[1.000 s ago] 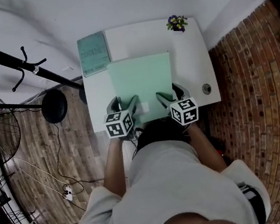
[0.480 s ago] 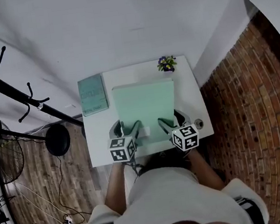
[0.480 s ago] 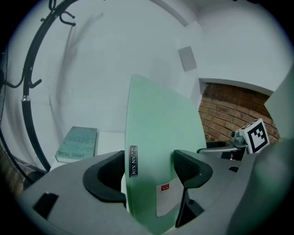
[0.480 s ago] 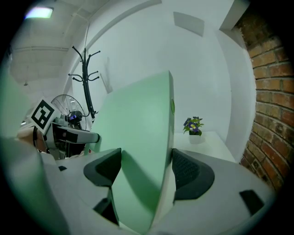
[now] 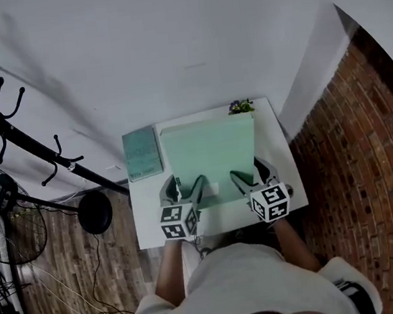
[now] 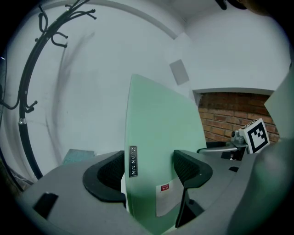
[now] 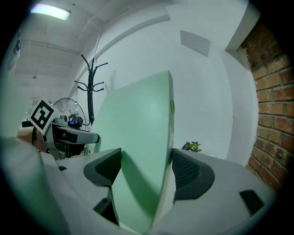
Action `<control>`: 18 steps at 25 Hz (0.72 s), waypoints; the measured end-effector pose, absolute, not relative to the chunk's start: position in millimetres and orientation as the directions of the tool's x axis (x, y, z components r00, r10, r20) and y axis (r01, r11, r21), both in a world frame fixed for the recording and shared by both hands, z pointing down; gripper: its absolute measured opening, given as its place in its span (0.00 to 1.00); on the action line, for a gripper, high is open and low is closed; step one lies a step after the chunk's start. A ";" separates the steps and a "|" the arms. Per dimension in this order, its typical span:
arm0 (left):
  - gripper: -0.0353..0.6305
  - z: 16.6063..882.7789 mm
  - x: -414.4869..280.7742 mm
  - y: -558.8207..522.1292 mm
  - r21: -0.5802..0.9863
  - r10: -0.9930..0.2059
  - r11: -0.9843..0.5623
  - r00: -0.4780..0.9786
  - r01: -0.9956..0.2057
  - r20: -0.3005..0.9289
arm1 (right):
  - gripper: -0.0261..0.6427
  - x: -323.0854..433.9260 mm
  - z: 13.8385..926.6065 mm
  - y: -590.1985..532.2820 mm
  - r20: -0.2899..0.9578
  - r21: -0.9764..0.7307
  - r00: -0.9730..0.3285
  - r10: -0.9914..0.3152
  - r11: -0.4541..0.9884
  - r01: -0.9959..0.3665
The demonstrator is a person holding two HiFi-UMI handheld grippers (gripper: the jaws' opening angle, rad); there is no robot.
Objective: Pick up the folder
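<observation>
The mint-green folder [image 5: 211, 154] is held up over the white table [image 5: 291, 183], its near edge gripped at two spots. My left gripper [image 5: 188, 190] is shut on the folder's near left part, and my right gripper [image 5: 245, 180] is shut on its near right part. In the left gripper view the folder [image 6: 161, 128] stands between the dark pads [image 6: 110, 172], with a small metal label plate on its spine. In the right gripper view the folder [image 7: 138, 133] rises tilted between the pads [image 7: 186, 172].
A teal book [image 5: 142, 153] lies on the table's left side. A small potted flower [image 5: 240, 106] stands at the far edge, against the white wall. A black coat rack [image 5: 3, 122] and a fan [image 5: 5, 216] stand to the left. A brick wall [image 5: 360, 187] is on the right.
The folder has come up off the table in both grippers, its far edge tipping upward. The head view has pulled back, so the table looks smaller.
</observation>
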State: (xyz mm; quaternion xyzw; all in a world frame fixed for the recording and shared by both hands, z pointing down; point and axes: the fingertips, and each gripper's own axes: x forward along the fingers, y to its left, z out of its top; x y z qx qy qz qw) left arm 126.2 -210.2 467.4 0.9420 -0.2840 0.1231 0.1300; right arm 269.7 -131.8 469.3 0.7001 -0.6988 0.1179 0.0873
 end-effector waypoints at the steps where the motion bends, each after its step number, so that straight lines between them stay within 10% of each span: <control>1: 0.55 461.5 125.1 -211.0 0.170 -0.507 -0.807 0.811 -0.566 0.293 | 0.55 268.7 463.0 -132.8 0.271 -0.033 -0.007 -0.963 -0.003 -0.999; 18: 0.55 390.8 111.1 -207.2 0.076 -0.543 -0.828 0.828 -0.555 0.138 | 0.56 256.3 396.3 -131.2 0.118 0.042 -0.018 -0.993 0.023 -0.999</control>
